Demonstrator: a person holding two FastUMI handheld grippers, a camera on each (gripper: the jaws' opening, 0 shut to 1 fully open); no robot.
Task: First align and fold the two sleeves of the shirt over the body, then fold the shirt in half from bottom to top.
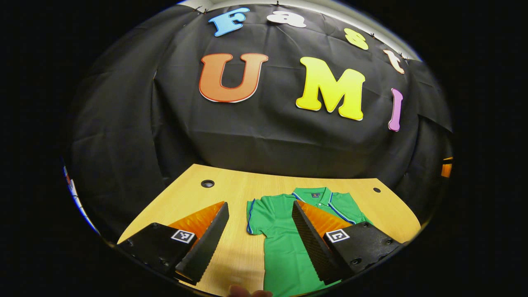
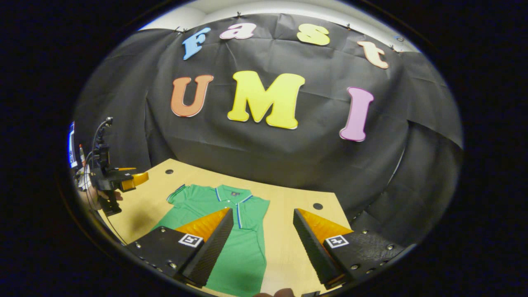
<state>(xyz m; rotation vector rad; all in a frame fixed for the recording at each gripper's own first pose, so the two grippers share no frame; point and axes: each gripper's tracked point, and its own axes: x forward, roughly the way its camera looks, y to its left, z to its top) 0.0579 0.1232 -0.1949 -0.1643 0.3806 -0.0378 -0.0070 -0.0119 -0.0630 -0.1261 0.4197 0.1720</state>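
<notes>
Black cloth closes off the booth behind a pale wooden table [image 1: 231, 194] with round cable holes near its far corners. We see the green polo shirt [image 1: 284, 239] lying flat on it, collar toward twelve o'clock, one short sleeve spread toward nine in the left gripper view. Our left gripper [image 1: 260, 216] hangs above it, fingers wide apart, holding nothing. Our right gripper [image 2: 264, 225] likewise gapes empty over the shirt's three o'clock edge.

Nothing legible: the green shirt [image 1: 284, 243] carries a small dark label inside its collar [image 1: 316, 194], perhaps printed, but too small to read in either view.
</notes>
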